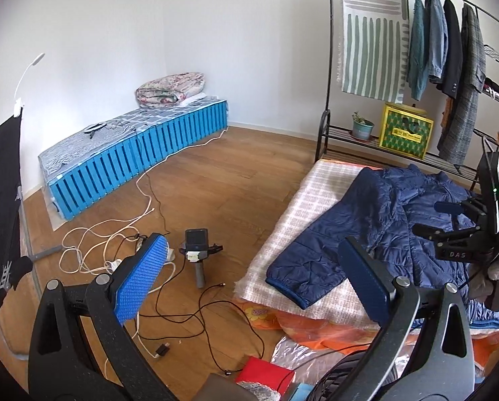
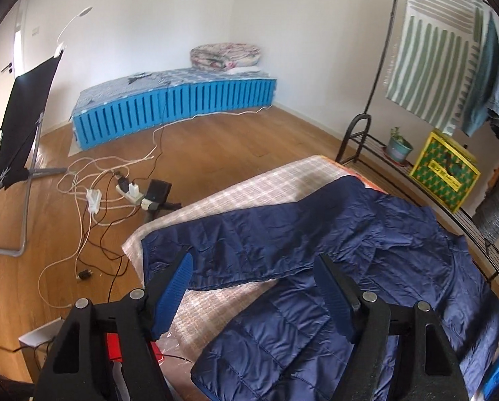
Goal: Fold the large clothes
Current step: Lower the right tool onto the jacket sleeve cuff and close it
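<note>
A navy quilted jacket (image 2: 349, 220) lies spread on a pale checked mat (image 2: 249, 183) on the floor, one sleeve (image 2: 236, 234) stretched out to the left. My right gripper (image 2: 255, 264) hovers over that sleeve and the jacket's lower body, open, its blue pads holding nothing. In the left wrist view the same jacket (image 1: 399, 207) lies to the right, its sleeve cuff (image 1: 289, 287) near the mat's front edge. My left gripper (image 1: 254, 247) stands open over the mat's left edge and the floor, empty. The right gripper (image 1: 433, 219) shows at the far right above the jacket.
Cables (image 1: 115, 240), a power strip (image 2: 129, 190) and a hand-held device (image 1: 197, 250) lie on the wooden floor left of the mat. A blue slatted platform (image 1: 142, 153) stands at the back wall. A clothes rack (image 1: 450, 67) with a yellow box (image 1: 406, 133) flanks the mat's right.
</note>
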